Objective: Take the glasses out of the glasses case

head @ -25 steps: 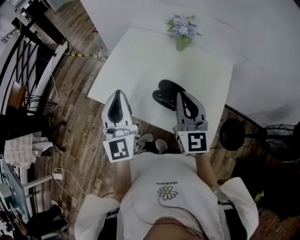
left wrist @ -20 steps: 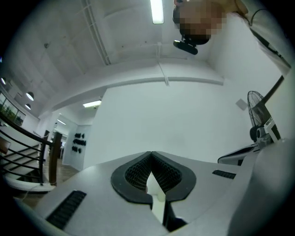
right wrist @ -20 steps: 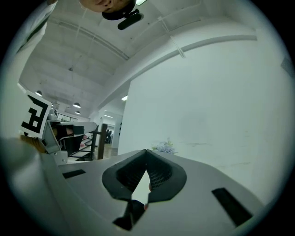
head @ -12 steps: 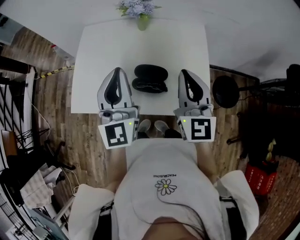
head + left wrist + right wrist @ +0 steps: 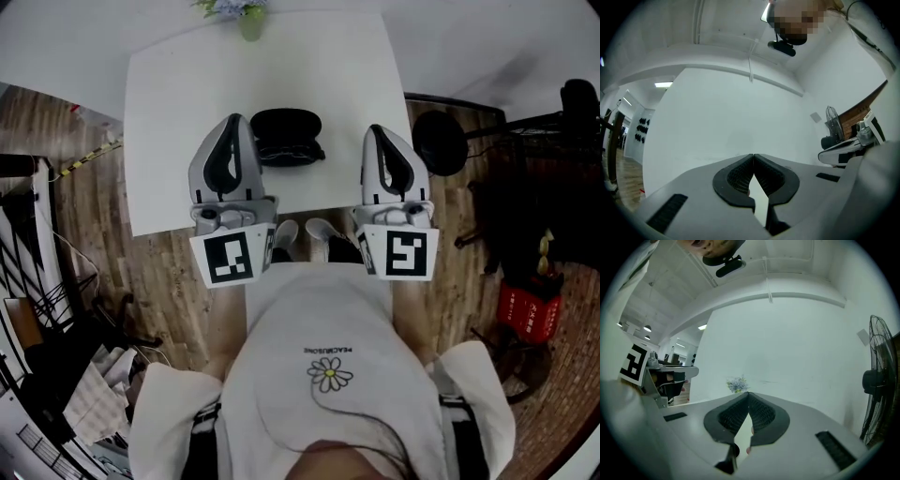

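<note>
A black glasses case [image 5: 287, 137] lies on the white table [image 5: 169, 103] in the head view, its lid raised; I cannot make out glasses inside it. My left gripper [image 5: 236, 122] hovers just left of the case, and my right gripper [image 5: 375, 131] just right of it. Both point away from me over the table's near edge. In the left gripper view my left gripper [image 5: 753, 156] has its fingertips touching, with nothing between them. The right gripper [image 5: 748, 393] likewise shows its tips together and empty. Neither gripper view shows the case.
A small pot of pale flowers [image 5: 234, 11] stands at the table's far edge, the flowers [image 5: 737, 384] also showing ahead of the right gripper. A black stool [image 5: 441, 142] and a fan [image 5: 876, 380] stand to the right. Wooden floor and a metal rack [image 5: 28, 281] lie left.
The head view has swung so the table now sits square ahead. Both grippers have moved to flank the case, left one on its left, right one on its right. Jaws stayed shut.
</note>
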